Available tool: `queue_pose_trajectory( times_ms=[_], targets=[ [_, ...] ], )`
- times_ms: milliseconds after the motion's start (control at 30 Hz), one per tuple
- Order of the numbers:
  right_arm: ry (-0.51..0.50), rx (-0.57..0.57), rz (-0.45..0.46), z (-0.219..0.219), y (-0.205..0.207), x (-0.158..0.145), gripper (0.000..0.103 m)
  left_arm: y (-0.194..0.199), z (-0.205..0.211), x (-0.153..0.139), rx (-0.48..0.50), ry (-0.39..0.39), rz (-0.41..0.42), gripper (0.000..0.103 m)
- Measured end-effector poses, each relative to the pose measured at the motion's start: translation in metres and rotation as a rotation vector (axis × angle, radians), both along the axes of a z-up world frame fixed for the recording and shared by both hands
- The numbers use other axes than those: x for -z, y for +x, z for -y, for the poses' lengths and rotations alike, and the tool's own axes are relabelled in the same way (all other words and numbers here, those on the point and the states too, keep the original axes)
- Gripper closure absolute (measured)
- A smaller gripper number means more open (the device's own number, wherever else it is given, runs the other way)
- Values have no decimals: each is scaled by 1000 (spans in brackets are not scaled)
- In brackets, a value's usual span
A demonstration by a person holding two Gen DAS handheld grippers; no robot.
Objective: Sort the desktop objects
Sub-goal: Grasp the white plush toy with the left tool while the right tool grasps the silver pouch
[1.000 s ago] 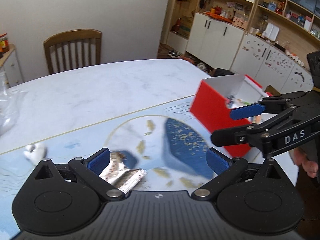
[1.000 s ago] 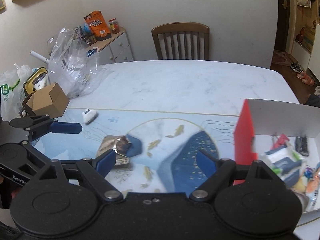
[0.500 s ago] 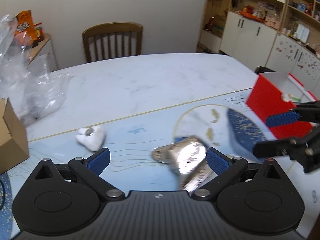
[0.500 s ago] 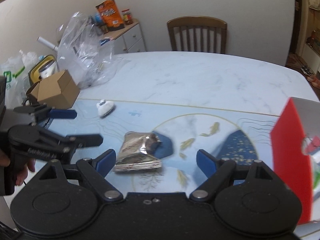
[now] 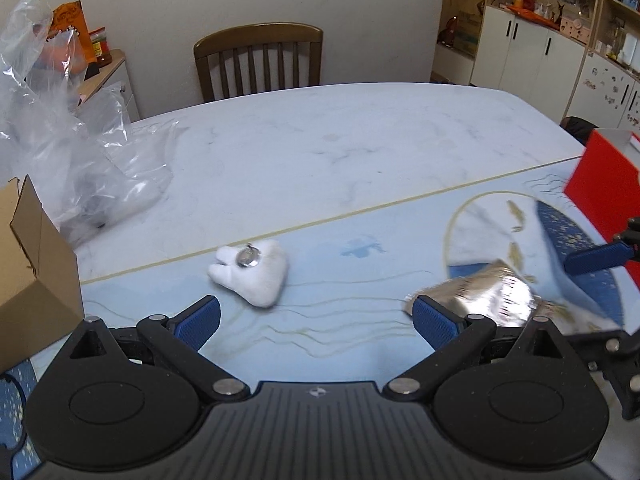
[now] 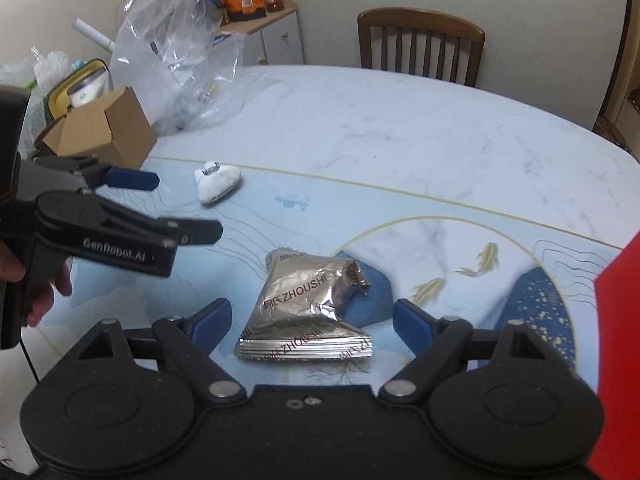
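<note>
A crumpled silver foil packet (image 6: 308, 312) lies on the blue fish-print mat (image 6: 440, 240), between the open fingers of my right gripper (image 6: 312, 320). It also shows in the left wrist view (image 5: 480, 300), beside my right fingertip. A white plush tooth with a metal ring (image 5: 252, 276) lies on the mat just ahead of my open, empty left gripper (image 5: 316, 320); it shows in the right wrist view too (image 6: 216, 184). The left gripper (image 6: 172, 208) shows at the left of the right wrist view. A red box (image 5: 604, 184) stands at the right.
A brown cardboard box (image 6: 104, 132) and a clear plastic bag (image 6: 176, 72) sit at the table's left. A wooden chair (image 5: 260, 60) stands at the far side. The marble tabletop (image 5: 340, 148) stretches beyond the mat. The red box wall (image 6: 620, 360) is close on the right.
Both grippers have swung left, away from the red box. The foil packet now lies between the right fingers. The plush tooth has come in front of the left gripper.
</note>
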State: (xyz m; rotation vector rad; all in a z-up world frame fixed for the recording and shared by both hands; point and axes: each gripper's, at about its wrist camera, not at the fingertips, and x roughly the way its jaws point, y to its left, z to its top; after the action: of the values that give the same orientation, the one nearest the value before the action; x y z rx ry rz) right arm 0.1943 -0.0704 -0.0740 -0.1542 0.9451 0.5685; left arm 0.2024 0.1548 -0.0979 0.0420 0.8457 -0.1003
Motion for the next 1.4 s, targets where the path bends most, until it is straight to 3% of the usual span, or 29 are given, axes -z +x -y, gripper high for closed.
queue_pose_trajectory(
  times_ms=[433, 833, 967, 1133, 1400],
  targets=[
    [-51, 4, -54, -22, 24, 28, 16, 44, -20, 28, 25, 66, 4, 0],
    [-64, 22, -79, -27, 37, 41, 17, 55, -25, 42, 13, 83, -6, 1],
    [-64, 25, -82, -27, 39, 43, 17, 56, -27, 44, 10, 57, -10, 1],
    [-74, 36, -71, -27, 39, 44, 18, 54, -30, 43, 16, 24, -10, 11],
    [-98, 29, -53, -24, 36, 44, 20, 51, -24, 36, 33, 21, -3, 46]
  ],
)
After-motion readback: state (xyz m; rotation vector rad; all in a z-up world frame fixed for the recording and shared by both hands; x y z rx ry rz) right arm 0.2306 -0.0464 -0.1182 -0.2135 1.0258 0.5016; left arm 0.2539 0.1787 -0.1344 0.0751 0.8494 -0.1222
